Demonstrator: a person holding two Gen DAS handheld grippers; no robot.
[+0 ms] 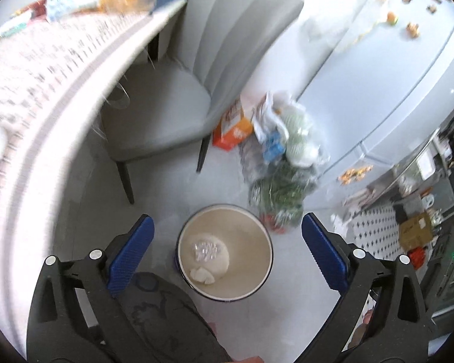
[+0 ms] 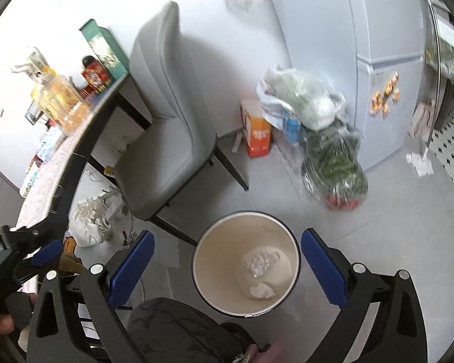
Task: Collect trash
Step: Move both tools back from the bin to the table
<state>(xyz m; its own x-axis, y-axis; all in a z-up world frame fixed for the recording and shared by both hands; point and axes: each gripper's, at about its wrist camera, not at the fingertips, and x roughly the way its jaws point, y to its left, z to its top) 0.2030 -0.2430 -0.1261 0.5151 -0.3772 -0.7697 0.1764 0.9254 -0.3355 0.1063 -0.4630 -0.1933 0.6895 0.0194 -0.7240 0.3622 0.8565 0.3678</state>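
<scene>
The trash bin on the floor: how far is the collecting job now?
Done: the bin holds a crumpled clear wrapper and a white wad. In hand: nothing; left gripper and right gripper are open above it. Left: crumpled paper lies under the table.

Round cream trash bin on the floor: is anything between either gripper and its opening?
Nothing visible blocks it. The round cream trash bin sits open-topped below the left gripper and the right gripper, both open and empty. Inside lie a crumpled clear plastic piece and a white paper wad.
</scene>
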